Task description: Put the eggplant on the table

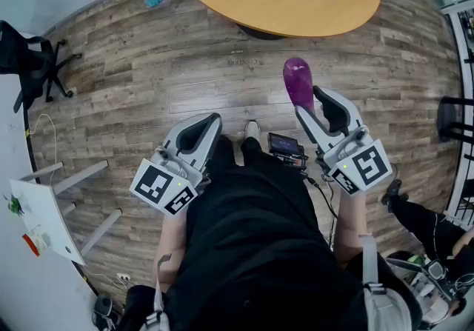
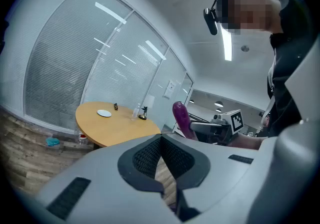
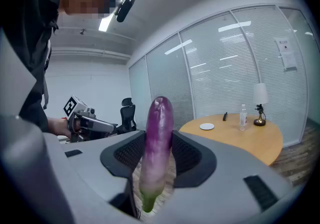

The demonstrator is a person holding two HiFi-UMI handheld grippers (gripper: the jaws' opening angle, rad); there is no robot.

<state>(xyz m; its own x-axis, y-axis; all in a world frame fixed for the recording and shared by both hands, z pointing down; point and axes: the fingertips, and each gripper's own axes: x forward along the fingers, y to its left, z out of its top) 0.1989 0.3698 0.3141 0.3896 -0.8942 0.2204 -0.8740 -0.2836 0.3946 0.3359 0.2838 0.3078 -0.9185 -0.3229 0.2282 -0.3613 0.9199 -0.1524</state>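
1. Here the right gripper is clamped on the eggplant. The green stem end sits back toward the gripper's body, and the purple tip reaches out past the jaw tips.
2. The left gripper has its jaw tips together, with nothing between them.
3. The round wooden table lies ahead of both grippers, well apart from the eggplant.
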